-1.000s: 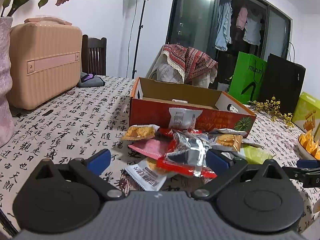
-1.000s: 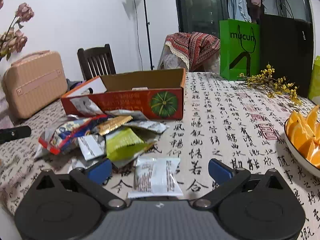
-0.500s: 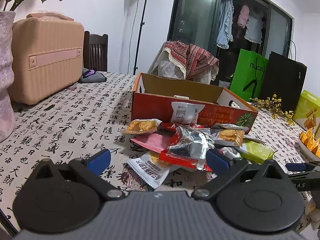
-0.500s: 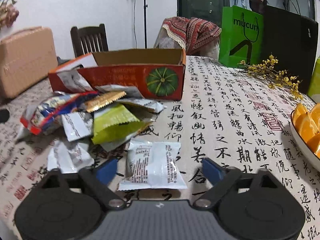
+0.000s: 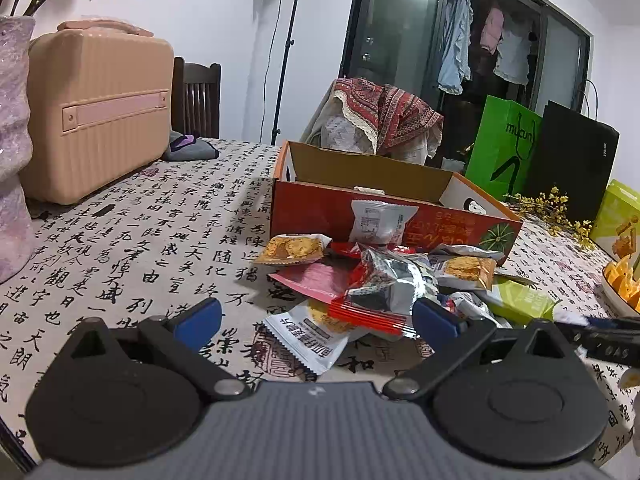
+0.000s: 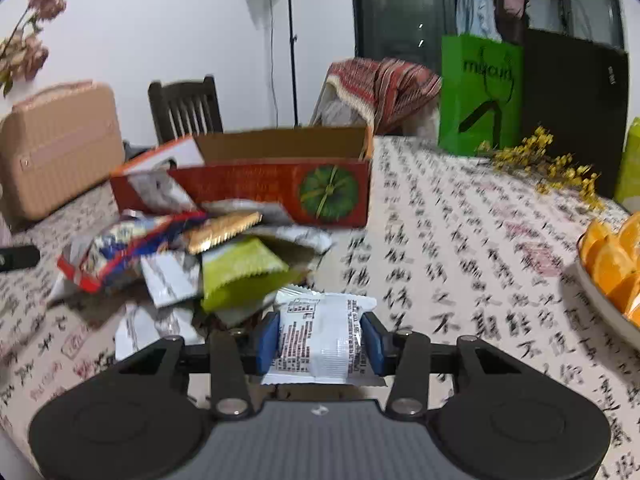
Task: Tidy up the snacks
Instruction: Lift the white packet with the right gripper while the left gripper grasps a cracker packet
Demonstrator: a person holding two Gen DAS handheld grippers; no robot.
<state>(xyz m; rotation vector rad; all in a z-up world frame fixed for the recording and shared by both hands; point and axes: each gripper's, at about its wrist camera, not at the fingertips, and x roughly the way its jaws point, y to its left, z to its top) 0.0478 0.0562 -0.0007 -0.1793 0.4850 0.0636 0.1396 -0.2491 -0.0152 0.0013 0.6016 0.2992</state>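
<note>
Snacks [image 5: 360,280] lie in a messy pile on the surface [image 5: 140,240], right in front of a red box [image 5: 320,208] with its top open. On the far left of the left view stands a pale vase [image 5: 12,140], and next to it a tan case [image 5: 96,112]. The left claw [image 5: 316,320] is open wide, with its blue pads on each side of the near edge of the pile, and it grips nothing. One white pack [image 5: 380,220] leans on the front of the box. In the right view the pile [image 6: 192,252] sits to the left, with a green pack [image 6: 240,272] on the near side of it. The right claw [image 6: 320,338] has just been closing, and now its blue pads [image 6: 267,338] squeeze a white snack [image 6: 320,336] from both sides. This snack is just in front of the pile. To the right, the surface is bare cloth with black writing. A bowl [image 6: 600,300] of orange slices sits at the far right edge.
</note>
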